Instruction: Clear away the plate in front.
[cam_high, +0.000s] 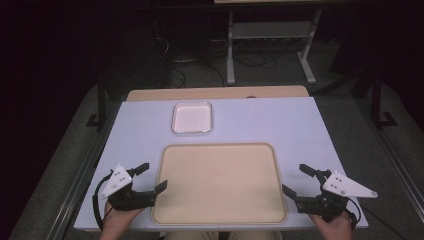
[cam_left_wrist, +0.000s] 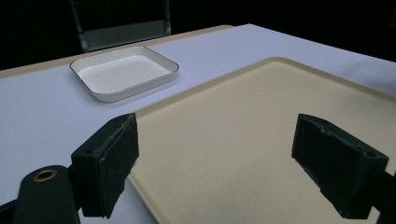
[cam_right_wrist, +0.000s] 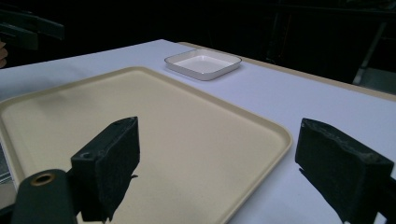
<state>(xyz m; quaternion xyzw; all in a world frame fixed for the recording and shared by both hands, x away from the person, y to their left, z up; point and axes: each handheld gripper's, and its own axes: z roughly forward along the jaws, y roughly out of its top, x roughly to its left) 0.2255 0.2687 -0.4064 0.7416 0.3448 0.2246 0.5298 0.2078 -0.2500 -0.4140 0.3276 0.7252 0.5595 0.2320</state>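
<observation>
White bench (cam_high: 280, 122) in a dark room carries a beige tray (cam_high: 220, 182) and, beyond it, a white dish (cam_high: 192, 117). Left gripper (cam_high: 152, 177) and right gripper (cam_high: 295, 180) flank the tray, jaws wide, holding nothing.

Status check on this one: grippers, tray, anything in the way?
Left gripper open, right gripper open, both holding nothing. Large beige rectangular tray bare, flat between them. Small white square dish behind it, nothing blocking.
</observation>
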